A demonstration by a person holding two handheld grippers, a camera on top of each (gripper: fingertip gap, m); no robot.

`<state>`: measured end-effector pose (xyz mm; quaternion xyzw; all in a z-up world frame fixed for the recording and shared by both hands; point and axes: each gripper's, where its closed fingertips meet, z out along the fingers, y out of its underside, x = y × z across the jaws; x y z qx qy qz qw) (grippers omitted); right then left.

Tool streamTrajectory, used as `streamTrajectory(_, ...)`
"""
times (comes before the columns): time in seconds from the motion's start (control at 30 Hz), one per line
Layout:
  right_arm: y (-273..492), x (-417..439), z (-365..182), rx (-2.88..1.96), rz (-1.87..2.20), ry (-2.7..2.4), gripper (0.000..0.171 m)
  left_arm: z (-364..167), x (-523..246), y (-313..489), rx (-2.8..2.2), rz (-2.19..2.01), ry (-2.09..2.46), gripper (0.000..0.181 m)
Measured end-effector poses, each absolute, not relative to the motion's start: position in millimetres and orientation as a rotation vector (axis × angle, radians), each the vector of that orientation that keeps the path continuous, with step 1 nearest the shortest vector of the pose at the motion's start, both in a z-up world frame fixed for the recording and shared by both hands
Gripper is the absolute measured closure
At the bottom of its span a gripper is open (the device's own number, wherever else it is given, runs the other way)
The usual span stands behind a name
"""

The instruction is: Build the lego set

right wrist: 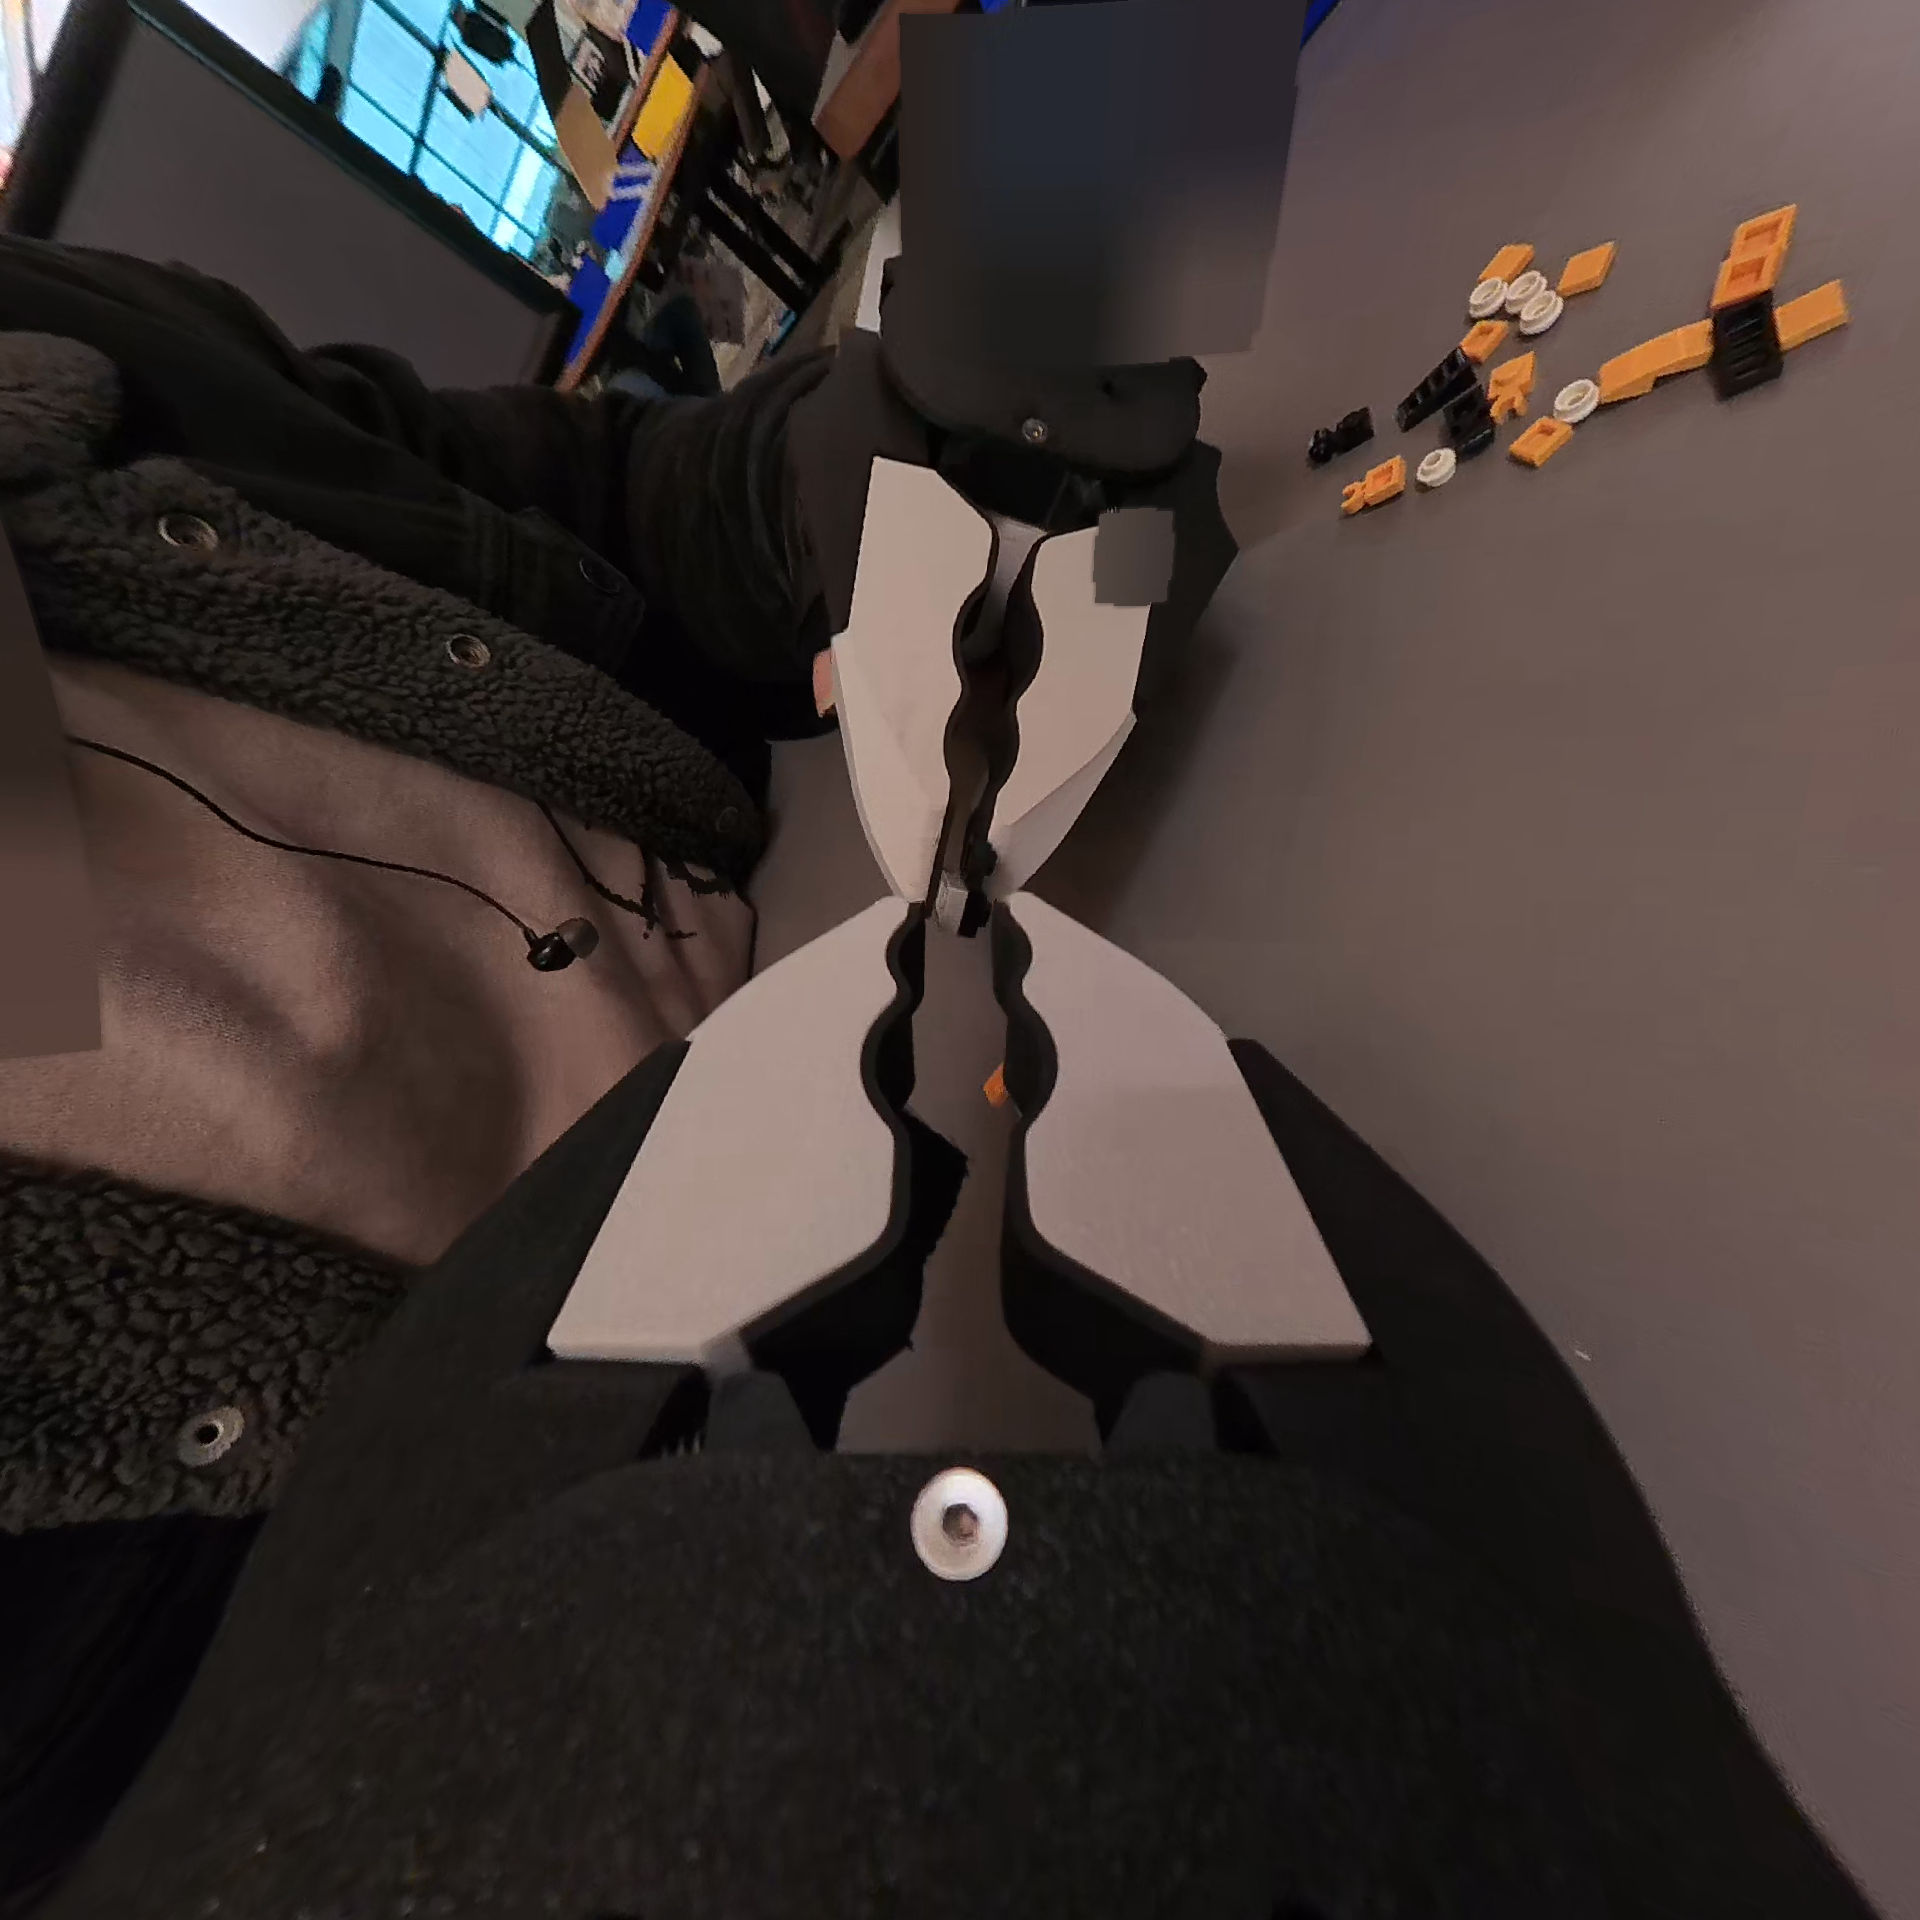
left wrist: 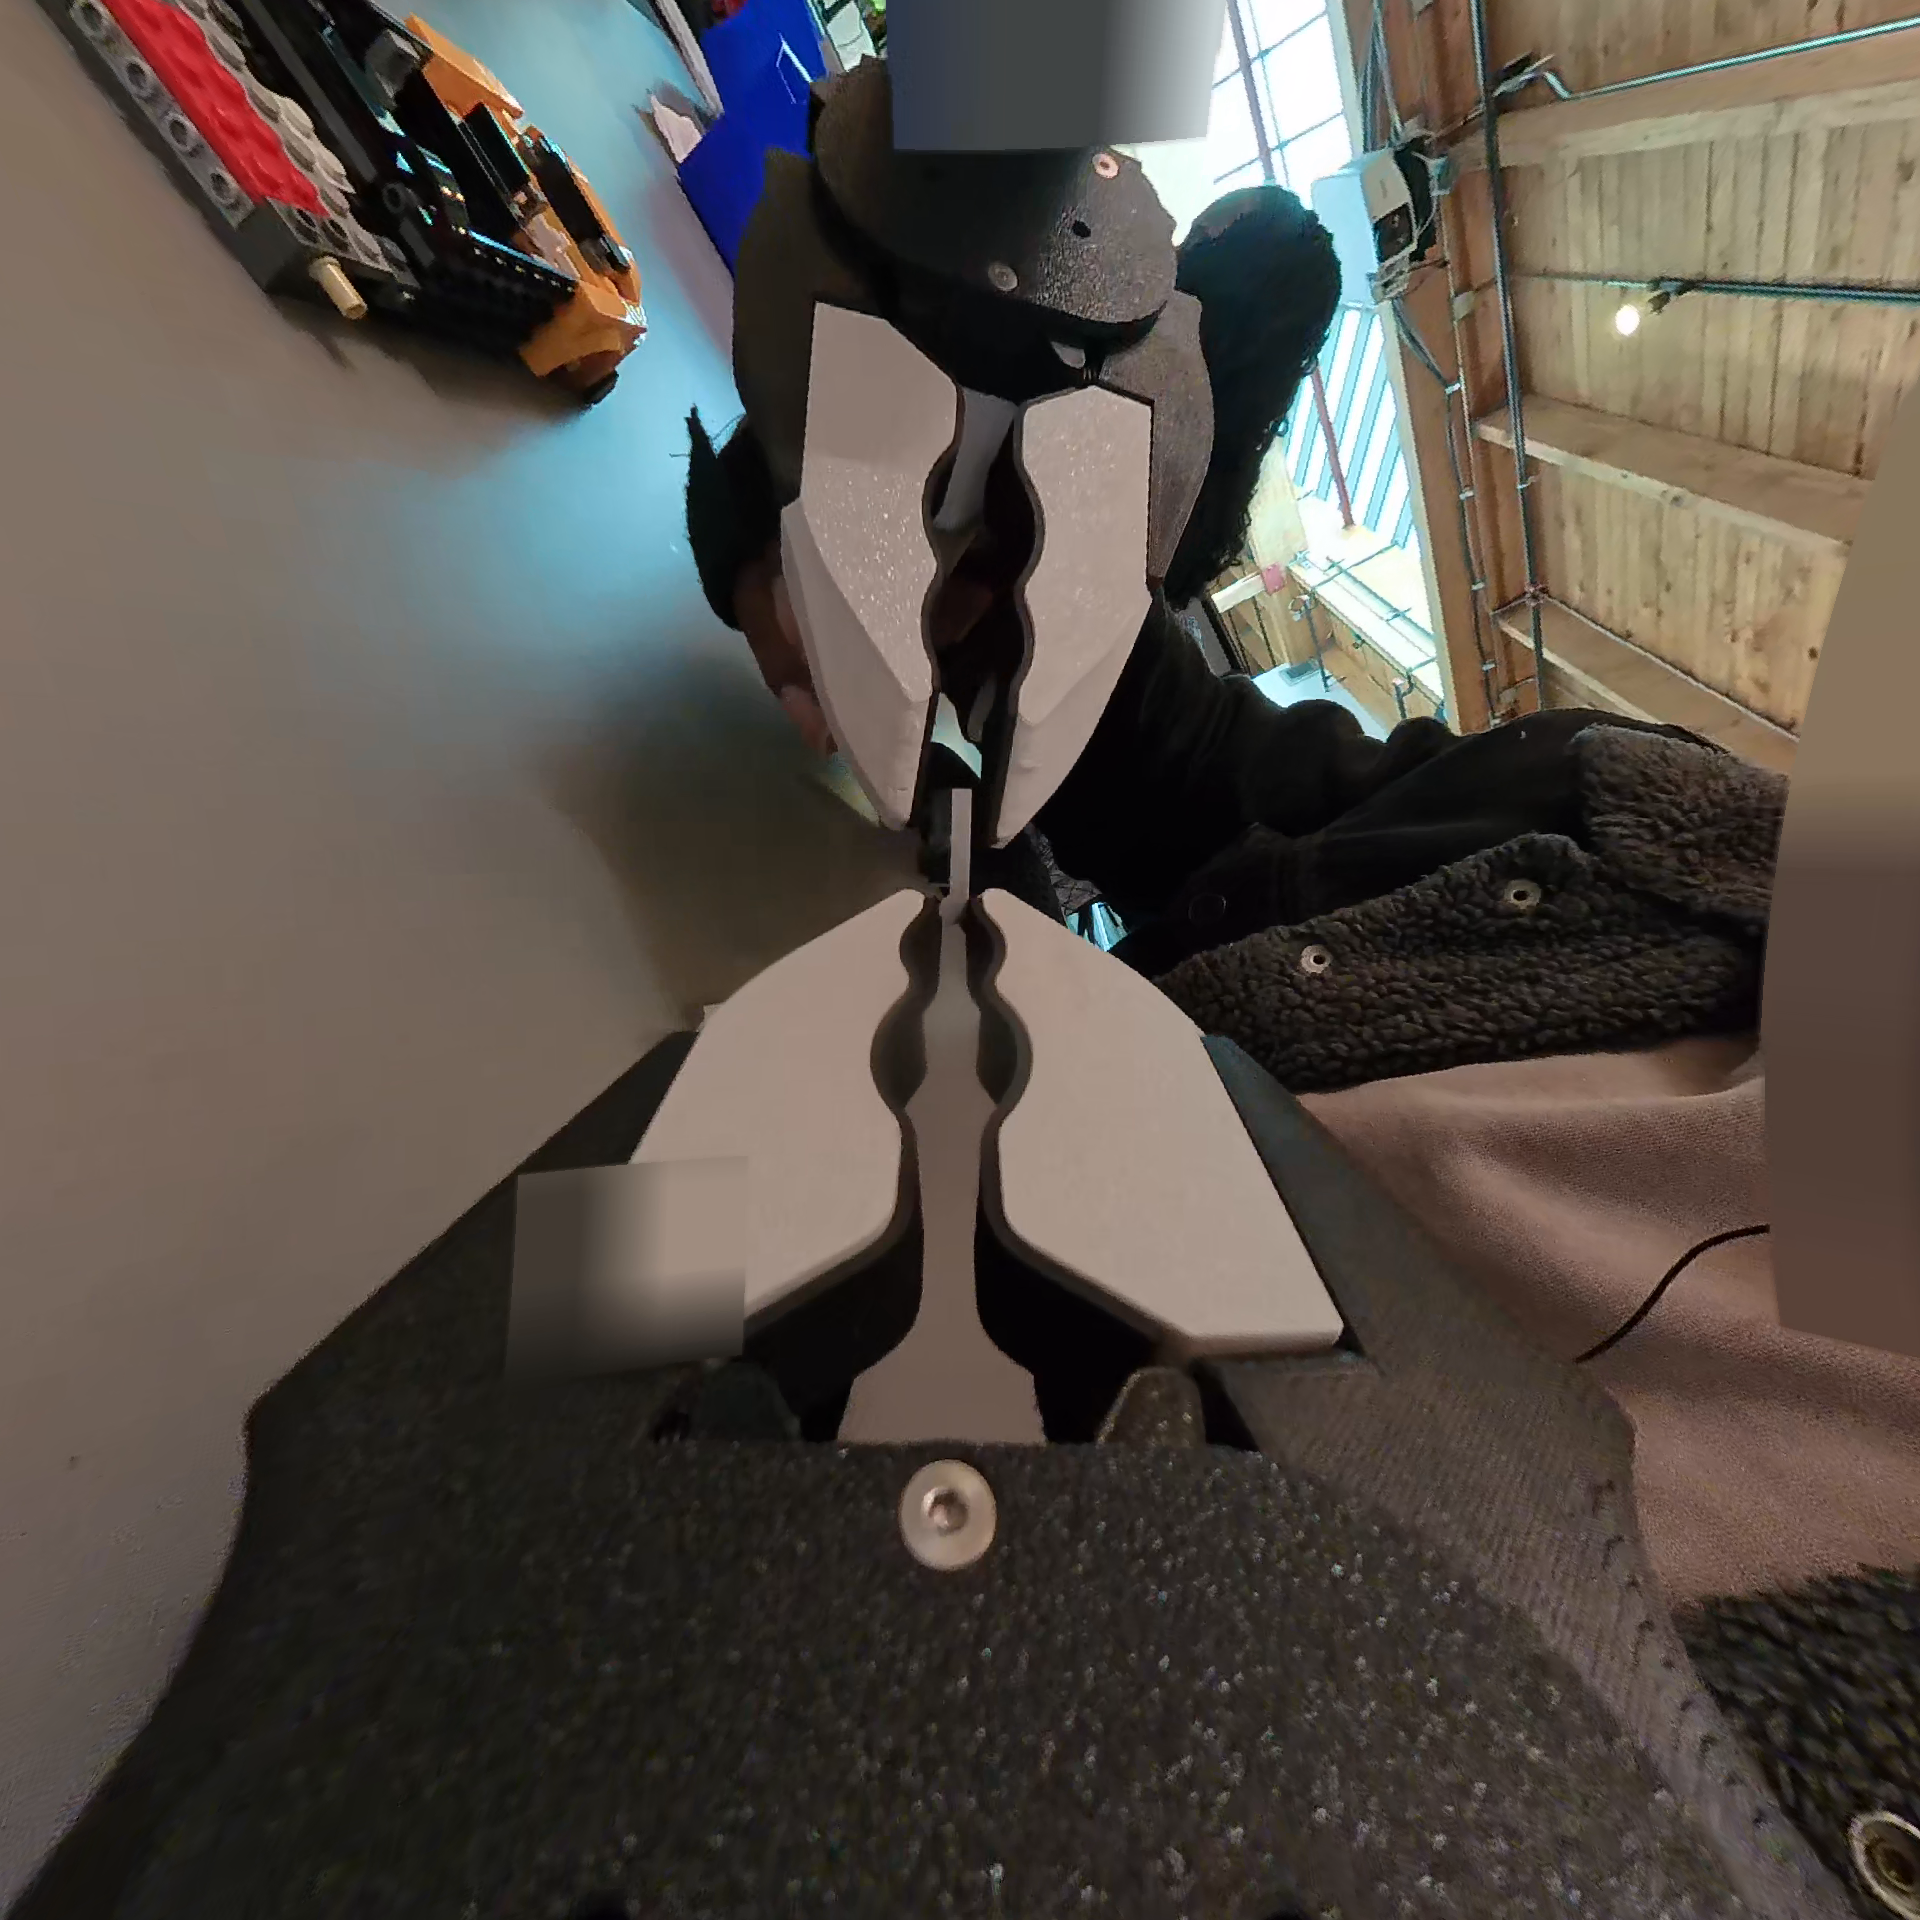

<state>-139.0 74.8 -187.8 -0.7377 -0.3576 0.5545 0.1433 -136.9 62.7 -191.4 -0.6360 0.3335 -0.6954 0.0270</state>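
My two grippers meet tip to tip above the grey table (left wrist: 260, 727). My left gripper (left wrist: 953, 906) is shut on a thin grey lego piece (left wrist: 962, 847) that sticks out of its tips. My right gripper (right wrist: 954, 914) comes from the top of the left wrist view (left wrist: 951, 831) and is shut on a small black lego piece (left wrist: 935, 831) pressed against the grey one. In the right wrist view the grey piece (right wrist: 948, 902) and the black piece (right wrist: 974, 914) sit together between the tips, with the left gripper (right wrist: 961, 883) opposite. The partly built orange, black and red model (left wrist: 436, 197) lies far left.
Loose orange, black and white lego parts (right wrist: 1558, 353) lie scattered on the table (right wrist: 1558, 935) at upper right. One small orange part (right wrist: 995, 1086) shows between my right fingers. The person's torso in a dark fleece jacket (right wrist: 312, 644) is close behind the grippers. Both grippers' tips are close together, under 4 cm apart.
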Motion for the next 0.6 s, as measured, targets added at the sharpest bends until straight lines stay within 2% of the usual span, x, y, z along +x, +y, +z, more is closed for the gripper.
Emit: streamTrajectory(0.6,75.3,-135.7,-192.6,-2.155,1.678,-0.945,0.162,-195.7,-138.9,63.7,-1.967,-2.059,1.104,0.173)
